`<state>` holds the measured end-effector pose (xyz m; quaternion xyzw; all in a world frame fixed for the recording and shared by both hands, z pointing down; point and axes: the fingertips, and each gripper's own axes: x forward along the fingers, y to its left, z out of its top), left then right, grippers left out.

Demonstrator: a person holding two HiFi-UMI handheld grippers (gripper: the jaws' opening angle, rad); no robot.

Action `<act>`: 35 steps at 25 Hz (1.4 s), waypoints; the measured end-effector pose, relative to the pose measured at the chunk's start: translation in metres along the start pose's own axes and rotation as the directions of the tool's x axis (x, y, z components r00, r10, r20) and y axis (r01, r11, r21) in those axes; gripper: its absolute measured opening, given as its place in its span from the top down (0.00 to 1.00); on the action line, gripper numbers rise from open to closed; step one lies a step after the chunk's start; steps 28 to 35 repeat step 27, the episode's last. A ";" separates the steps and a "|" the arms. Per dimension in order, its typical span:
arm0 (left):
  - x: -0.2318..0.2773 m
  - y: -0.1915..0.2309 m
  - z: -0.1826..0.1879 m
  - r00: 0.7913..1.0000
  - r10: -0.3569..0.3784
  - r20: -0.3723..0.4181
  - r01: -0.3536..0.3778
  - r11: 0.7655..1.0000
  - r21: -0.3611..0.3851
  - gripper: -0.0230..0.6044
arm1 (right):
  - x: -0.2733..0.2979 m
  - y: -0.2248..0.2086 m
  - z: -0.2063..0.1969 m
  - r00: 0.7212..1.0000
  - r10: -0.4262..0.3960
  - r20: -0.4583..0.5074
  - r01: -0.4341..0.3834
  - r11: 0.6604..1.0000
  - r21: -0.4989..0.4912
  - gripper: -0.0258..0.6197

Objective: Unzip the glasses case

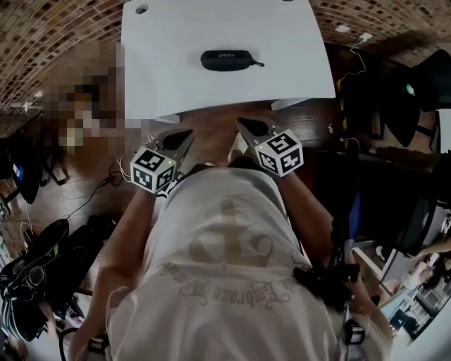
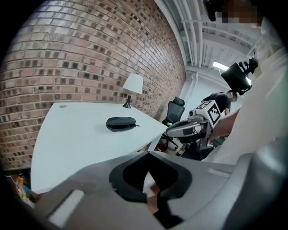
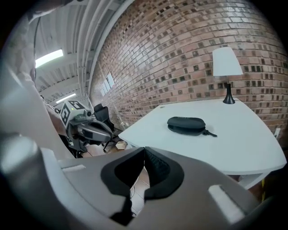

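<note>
A black zipped glasses case [image 1: 227, 60] lies on the white table [image 1: 211, 95], its zip pull [image 1: 259, 64] sticking out to the right. Both grippers hang in front of the person's chest, short of the table's near edge and well apart from the case. The left gripper [image 1: 187, 134] is shut with nothing in it, and so is the right gripper [image 1: 243, 123]. From the left gripper view, the case [image 2: 120, 122] is far beyond the closed jaws [image 2: 148, 153]. The right gripper view puts the case [image 3: 186, 125] beyond its closed jaws [image 3: 144, 148].
A white-shaded lamp [image 3: 226, 63] stands at the table's far end by the brick wall. A cable hole [image 1: 141, 9] marks the far left corner. Black office chairs [image 2: 175, 110] and bags [image 1: 35, 268] crowd the wooden floor around the table.
</note>
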<state>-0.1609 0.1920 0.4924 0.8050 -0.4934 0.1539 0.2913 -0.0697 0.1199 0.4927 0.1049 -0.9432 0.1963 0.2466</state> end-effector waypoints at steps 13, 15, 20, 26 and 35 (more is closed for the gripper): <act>-0.027 -0.033 0.011 0.976 0.025 0.214 -0.018 0.999 -0.033 0.95 | -0.047 0.053 0.013 0.986 0.092 0.139 -0.096 0.995 0.016 0.95; -0.034 -0.036 0.004 0.975 0.030 0.220 -0.022 0.999 -0.037 0.95 | -0.048 0.058 0.008 0.987 0.086 0.137 -0.089 0.996 0.017 0.95; -0.031 -0.047 -0.002 0.972 0.044 0.229 -0.034 0.998 -0.048 0.95 | -0.056 0.068 -0.002 0.983 0.137 0.120 -0.136 0.991 -0.012 0.95; -0.021 -0.065 -0.007 0.977 0.046 0.208 -0.033 0.997 -0.065 0.95 | -0.066 0.071 -0.009 0.982 0.157 0.106 -0.157 0.988 -0.005 0.95; -0.022 -0.066 -0.008 0.978 0.045 0.204 -0.031 0.997 -0.068 0.95 | -0.068 0.071 -0.010 0.983 0.152 0.102 -0.153 0.988 -0.002 0.95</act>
